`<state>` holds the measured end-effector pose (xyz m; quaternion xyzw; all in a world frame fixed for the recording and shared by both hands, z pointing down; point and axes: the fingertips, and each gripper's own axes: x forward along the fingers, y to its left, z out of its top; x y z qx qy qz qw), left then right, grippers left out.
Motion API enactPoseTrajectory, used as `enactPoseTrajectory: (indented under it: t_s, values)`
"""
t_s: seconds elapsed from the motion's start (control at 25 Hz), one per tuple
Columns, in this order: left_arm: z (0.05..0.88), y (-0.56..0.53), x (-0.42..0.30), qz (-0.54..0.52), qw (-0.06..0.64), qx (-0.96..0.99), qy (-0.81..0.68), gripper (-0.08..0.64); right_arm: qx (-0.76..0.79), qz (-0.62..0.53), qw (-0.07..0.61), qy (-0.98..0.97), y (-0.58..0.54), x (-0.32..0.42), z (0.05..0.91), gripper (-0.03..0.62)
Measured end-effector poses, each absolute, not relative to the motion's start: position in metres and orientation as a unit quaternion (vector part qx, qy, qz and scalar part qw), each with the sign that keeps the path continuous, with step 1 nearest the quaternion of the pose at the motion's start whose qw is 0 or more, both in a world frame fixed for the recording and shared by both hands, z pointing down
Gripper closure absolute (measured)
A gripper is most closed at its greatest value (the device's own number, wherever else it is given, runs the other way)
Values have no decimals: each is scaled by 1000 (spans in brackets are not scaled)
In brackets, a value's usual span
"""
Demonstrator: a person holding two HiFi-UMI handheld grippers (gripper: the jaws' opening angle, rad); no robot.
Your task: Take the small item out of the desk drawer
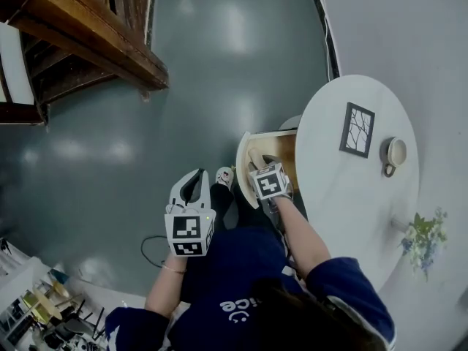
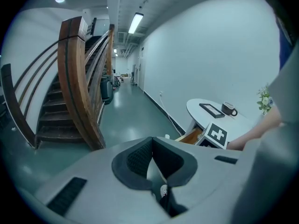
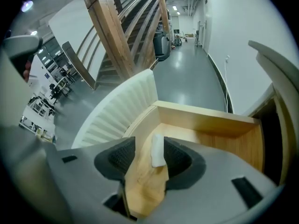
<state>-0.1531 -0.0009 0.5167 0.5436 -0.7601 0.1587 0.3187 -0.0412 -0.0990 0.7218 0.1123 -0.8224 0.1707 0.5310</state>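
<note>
The desk drawer (image 1: 284, 143) stands pulled open from the white round table (image 1: 344, 196), its light wood floor (image 3: 215, 141) bare behind a white ribbed front (image 3: 117, 111). A small white oblong item (image 3: 157, 150) lies on that floor. My right gripper (image 3: 145, 157) reaches down into the drawer (image 1: 257, 159), open, with the item between its jaws against the right pad and a gap to the left pad. My left gripper (image 1: 191, 186) hangs over the floor left of the drawer, its dark pads (image 2: 140, 157) meeting with nothing between them.
On the tabletop lie a dark picture frame (image 1: 357, 129), a cup (image 1: 395, 153) and a small plant (image 1: 424, 236). A wooden staircase (image 1: 88, 42) rises at the upper left. A cluttered bench (image 1: 36, 313) sits at the lower left, with a cable (image 1: 150, 247) on the floor.
</note>
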Motion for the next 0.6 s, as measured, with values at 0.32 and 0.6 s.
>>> enactPoseTrajectory:
  t_s: [0.32,0.6]
  values:
    - [536,11,-157,177,343,520,-762,557,92,171,558,-807,-101,-47,755,382]
    - [546,21,-159,184,358,506,-763,557,84,177,582,-789,-101,-46,780,368]
